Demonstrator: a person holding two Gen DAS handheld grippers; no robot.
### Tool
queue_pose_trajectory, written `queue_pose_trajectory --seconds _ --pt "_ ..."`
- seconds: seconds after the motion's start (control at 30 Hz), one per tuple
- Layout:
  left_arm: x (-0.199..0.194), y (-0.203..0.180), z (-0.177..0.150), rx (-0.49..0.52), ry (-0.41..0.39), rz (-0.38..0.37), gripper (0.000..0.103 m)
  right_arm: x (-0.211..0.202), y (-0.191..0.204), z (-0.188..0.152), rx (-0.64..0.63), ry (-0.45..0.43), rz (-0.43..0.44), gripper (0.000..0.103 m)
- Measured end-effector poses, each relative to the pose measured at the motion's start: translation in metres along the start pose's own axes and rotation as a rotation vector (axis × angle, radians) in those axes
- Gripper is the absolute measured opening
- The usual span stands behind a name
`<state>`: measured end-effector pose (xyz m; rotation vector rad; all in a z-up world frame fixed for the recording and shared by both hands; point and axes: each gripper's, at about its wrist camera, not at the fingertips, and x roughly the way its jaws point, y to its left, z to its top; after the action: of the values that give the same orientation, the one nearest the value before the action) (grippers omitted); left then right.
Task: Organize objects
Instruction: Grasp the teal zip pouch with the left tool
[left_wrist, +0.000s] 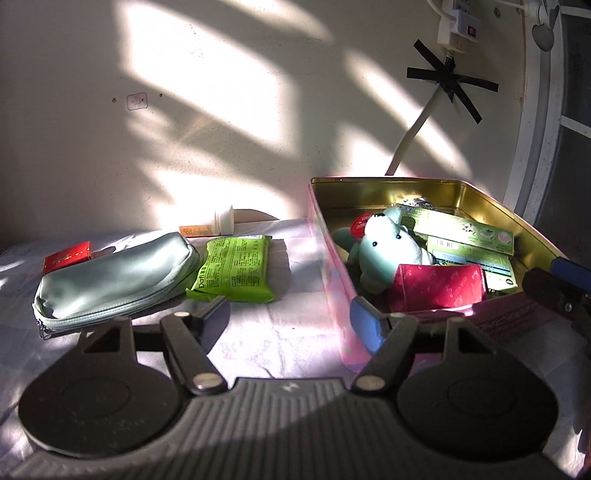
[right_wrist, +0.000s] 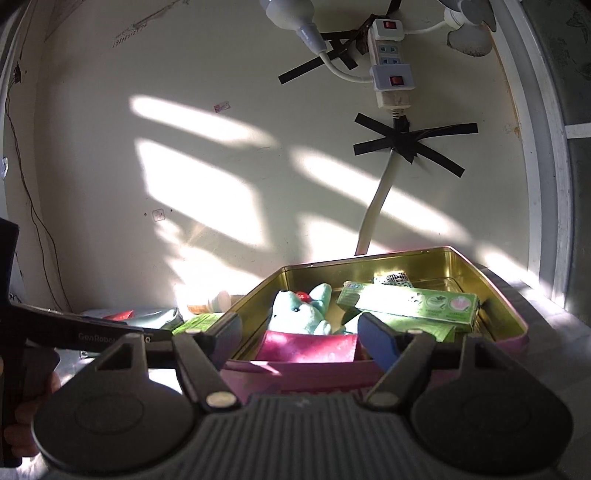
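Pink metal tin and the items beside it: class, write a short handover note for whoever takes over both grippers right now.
Left gripper: open, empty, over the white cloth-covered table beside the tin.
Right gripper: open, empty, at the near edge of the pink metal tin with gold interior.
Done: pale teal plush bear, red patterned pouch and green cardboard boxes lie in the tin.
Left: pale green zip pouch, lime green snack packet, small red box and a white bottle lying by the wall are outside it.

Red pouch (left_wrist: 439, 290) hides the plush bear's (left_wrist: 388, 243) lower body.
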<state>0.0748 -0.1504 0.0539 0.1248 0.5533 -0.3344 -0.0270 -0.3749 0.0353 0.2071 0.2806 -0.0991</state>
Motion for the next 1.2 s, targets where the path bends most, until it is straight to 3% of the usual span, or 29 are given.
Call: queue_pose_trajectory --seconds 0.23,0.4,0.47,0.6,0.7,0.73,0.87,1.0,1.07,1.1,1.2 --pt "0.009 0.07 -0.033 -0.132 0.062 0.122 0.074 0.015 0.063 -0.015 -0.082 0.084 0.124 0.073" --pt "0.013 0.134 -0.057 -0.233 0.08 0.221 0.074 0.043 0.107 -0.033 -0.127 0.223 0.238 0.073" --pt "0.013 0.166 -0.06 -0.309 0.079 0.277 0.074 0.058 0.125 -0.034 -0.163 0.259 0.273 0.072" --pt "0.009 0.227 -0.049 -0.511 0.038 0.32 0.073 0.106 0.161 -0.011 -0.196 0.271 0.329 0.071" --pt "0.015 0.252 -0.032 -0.548 0.018 0.346 0.077 0.164 0.177 0.008 -0.135 0.297 0.301 0.07" --pt "0.02 0.259 -0.026 -0.557 0.019 0.341 0.082 0.185 0.18 0.013 -0.111 0.309 0.29 0.067" --pt "0.046 0.268 -0.017 -0.569 0.042 0.301 0.083 0.259 0.186 0.021 -0.047 0.377 0.246 0.059" --pt "0.072 0.268 -0.02 -0.559 0.084 0.291 0.083 0.306 0.183 0.015 0.01 0.471 0.216 0.053" --pt "0.076 0.266 -0.023 -0.525 0.053 0.302 0.084 0.32 0.184 0.008 -0.001 0.513 0.183 0.052" --pt "0.077 0.263 -0.022 -0.499 0.047 0.296 0.079 0.325 0.182 0.004 0.013 0.53 0.191 0.052" --pt "0.076 0.268 -0.021 -0.519 0.045 0.175 0.038 0.316 0.185 0.004 -0.005 0.522 0.203 0.048"
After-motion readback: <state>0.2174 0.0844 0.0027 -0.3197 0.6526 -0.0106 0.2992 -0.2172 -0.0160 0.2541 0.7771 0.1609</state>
